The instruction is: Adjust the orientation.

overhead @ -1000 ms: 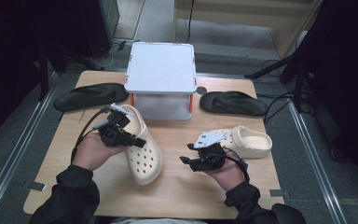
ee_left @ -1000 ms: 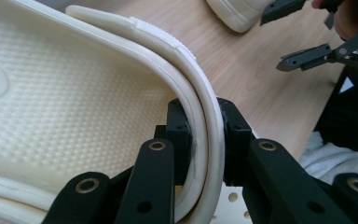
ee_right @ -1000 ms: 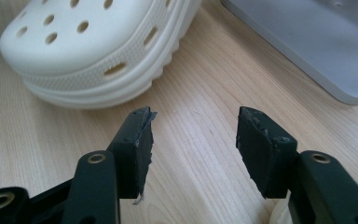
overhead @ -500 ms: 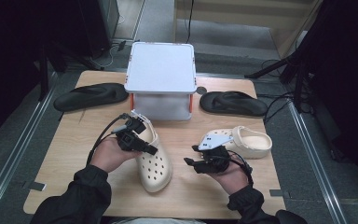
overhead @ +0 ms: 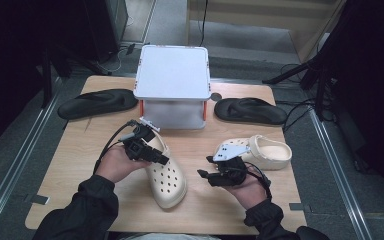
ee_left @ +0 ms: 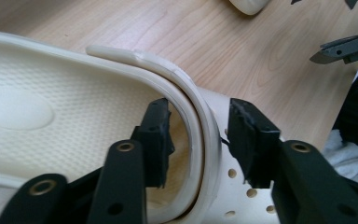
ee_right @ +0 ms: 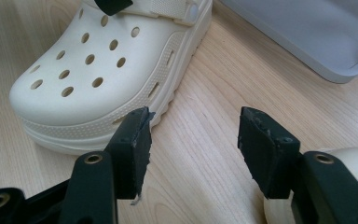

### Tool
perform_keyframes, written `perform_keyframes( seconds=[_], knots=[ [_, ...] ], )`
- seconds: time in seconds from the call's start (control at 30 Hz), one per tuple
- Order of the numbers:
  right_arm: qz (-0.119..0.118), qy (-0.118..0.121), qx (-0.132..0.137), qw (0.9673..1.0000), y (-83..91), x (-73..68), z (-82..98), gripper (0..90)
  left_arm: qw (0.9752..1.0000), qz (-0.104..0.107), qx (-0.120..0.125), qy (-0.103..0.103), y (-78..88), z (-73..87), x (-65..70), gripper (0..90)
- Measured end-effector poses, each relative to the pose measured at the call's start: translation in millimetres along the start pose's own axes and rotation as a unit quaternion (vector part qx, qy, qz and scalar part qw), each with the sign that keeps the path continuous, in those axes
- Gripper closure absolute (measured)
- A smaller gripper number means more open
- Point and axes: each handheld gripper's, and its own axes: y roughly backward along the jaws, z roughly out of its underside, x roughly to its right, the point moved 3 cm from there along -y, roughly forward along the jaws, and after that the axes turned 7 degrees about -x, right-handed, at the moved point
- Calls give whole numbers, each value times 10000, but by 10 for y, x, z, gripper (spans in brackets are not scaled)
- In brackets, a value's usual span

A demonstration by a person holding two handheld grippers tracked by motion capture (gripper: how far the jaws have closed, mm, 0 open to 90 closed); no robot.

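A cream clog (overhead: pixel 167 177) lies on the wooden table, toe toward the person. My left gripper (overhead: pixel 162 159) is at its heel opening. In the left gripper view the jaws (ee_left: pixel 198 140) straddle the clog's (ee_left: pixel 28 107) heel strap and collar edge; they have just been opening and the pads stand off it with small gaps. A second cream clog (overhead: pixel 270 151) lies to the right. My right gripper (overhead: pixel 202 175) hovers between the two clogs, open with bare table between its pads (ee_right: pixel 193 140); the first clog's toe (ee_right: pixel 88 70) is just ahead of it.
A white box-like stand (overhead: pixel 172 85) with orange posts sits at the back centre. One black flip-flop (overhead: pixel 97 102) lies to its left and another (overhead: pixel 250 110) to its right. Bare wood (overhead: pixel 80 165) runs along the table's left side.
The left hand has brought the clog a little to the right and toward the person. Its jaws have opened off the heel strap. The right hand has stayed put.
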Motion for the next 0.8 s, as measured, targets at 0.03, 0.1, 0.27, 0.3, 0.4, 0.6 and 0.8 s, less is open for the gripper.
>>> perform_keyframes(
  seconds=[0.03,0.1,0.27,0.3,0.4,0.6,0.8],
  knots=[
    [4,-13,10,10000,1,0,-2,449,10000,16,34,-28,29,-1,-4,569],
    [-16,-44,28,10000,3,-4,-7,450,9999,9,143,-13,97,-10,6,549],
    [-103,-97,86,9999,9,-53,-26,473,9991,-175,361,-158,267,-15,-4,489],
    [-113,-96,104,9998,5,-65,-30,475,9990,-173,358,-180,299,-12,-16,490],
    [-162,-95,96,9998,-6,-144,-46,501,9986,-251,435,-170,385,0,-55,503],
    [-278,-154,170,9994,-34,-308,-82,575,9981,-433,421,-111,496,33,-218,662],
    [-456,-263,115,9985,-92,-448,-96,693,9991,-416,61,-57,430,92,-469,841]
  ],
)
